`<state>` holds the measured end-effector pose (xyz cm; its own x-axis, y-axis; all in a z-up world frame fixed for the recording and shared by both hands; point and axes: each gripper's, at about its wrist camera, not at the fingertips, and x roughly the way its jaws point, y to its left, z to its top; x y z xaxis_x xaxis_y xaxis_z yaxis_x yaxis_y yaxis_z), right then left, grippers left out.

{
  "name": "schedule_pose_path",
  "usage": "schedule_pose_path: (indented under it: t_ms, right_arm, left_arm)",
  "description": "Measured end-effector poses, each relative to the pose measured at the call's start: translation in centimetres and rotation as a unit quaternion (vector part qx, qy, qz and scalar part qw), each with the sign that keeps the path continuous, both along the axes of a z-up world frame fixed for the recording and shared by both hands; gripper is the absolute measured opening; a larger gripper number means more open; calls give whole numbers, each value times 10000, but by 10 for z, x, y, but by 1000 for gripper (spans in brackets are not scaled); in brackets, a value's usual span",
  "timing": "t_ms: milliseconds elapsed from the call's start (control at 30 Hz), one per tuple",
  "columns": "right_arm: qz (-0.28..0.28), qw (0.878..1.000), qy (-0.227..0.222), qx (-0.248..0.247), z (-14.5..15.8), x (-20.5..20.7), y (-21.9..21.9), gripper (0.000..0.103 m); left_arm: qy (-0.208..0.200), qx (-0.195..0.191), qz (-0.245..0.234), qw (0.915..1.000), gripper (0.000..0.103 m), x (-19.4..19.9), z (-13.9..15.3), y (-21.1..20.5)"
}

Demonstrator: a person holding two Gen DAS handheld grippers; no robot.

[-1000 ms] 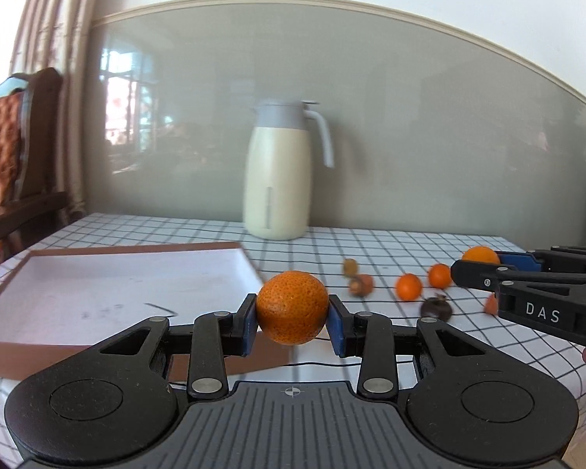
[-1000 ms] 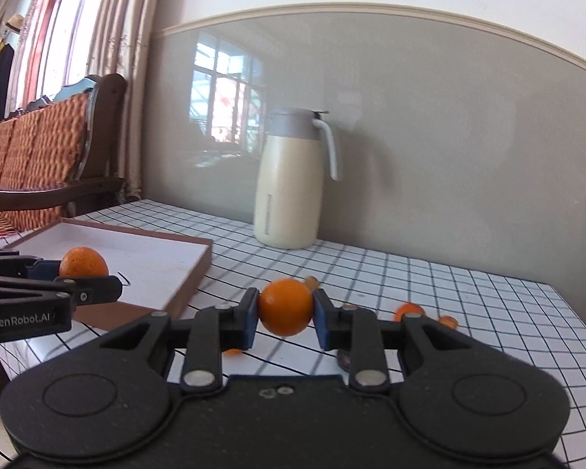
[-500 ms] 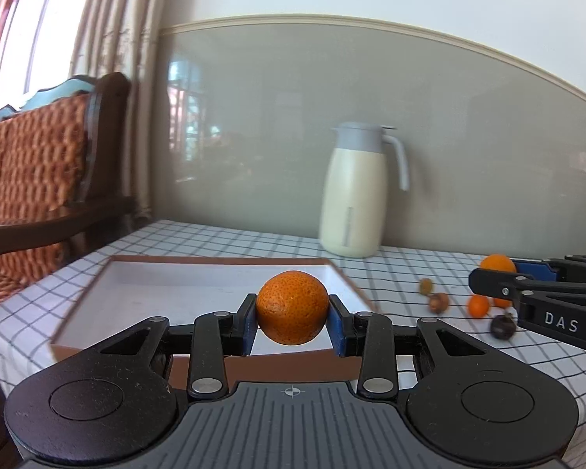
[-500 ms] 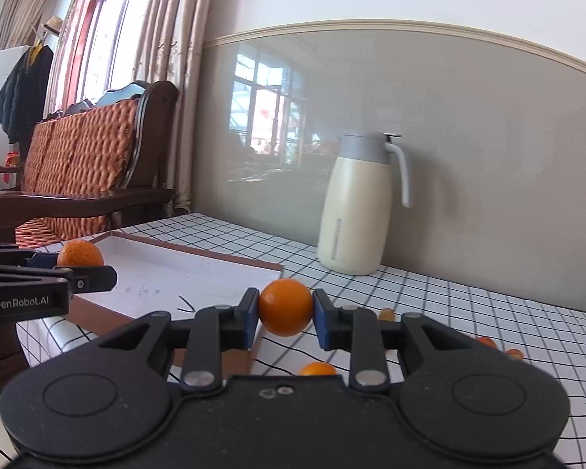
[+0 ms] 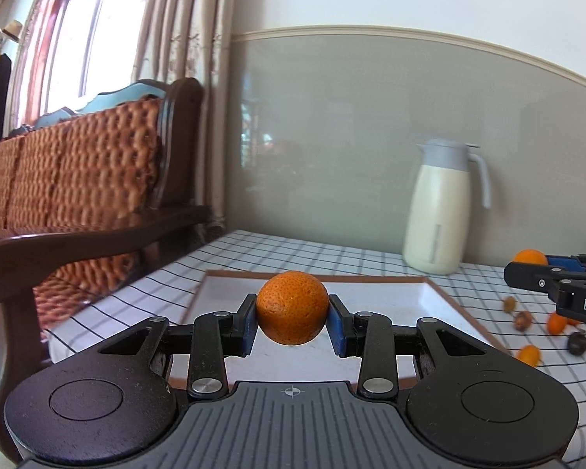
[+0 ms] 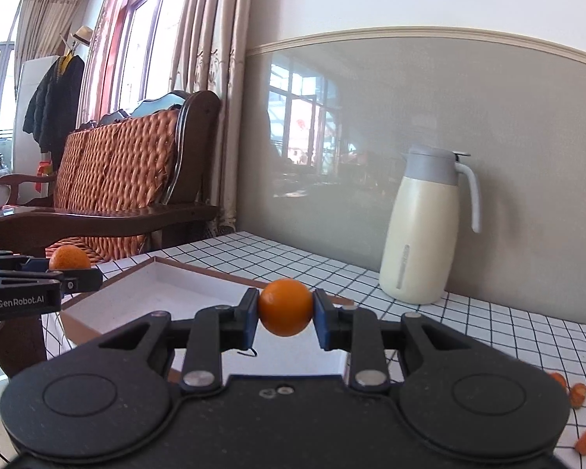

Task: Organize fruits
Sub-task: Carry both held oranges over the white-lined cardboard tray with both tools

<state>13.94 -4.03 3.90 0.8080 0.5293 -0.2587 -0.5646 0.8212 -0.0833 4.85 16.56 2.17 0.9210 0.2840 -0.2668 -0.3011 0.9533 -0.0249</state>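
left gripper (image 5: pixel 292 318) clamps a rough-skinned orange (image 5: pixel 292 307), right gripper (image 6: pixel 286 307) clamps a smooth orange (image 6: pixel 285 306), both above the white tray (image 5: pixel 429 297) on the counter (image 5: pixel 312 250).

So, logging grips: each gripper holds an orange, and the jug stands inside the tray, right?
Not quite. Each gripper does hold an orange, but the jug stands on the tablecloth beyond the tray, as the right wrist view shows.

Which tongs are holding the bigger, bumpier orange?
The left tongs. Their orange is bigger, with rough, dimpled skin. The orange in the right tongs is smaller and smooth.
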Motion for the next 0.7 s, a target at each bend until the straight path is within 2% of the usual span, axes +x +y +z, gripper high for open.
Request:
schedule_pose_path:
  t_ms: [233,700]
  right_arm:
    - [25,9998,179,61,-6,24,17,21]
    - [-149,9991,406,42,-15,63,21,21]
  left_arm:
    - [52,5,153,9999,37,21,-1,20]
    - [148,-78,322,9993,37,62,-5,47]
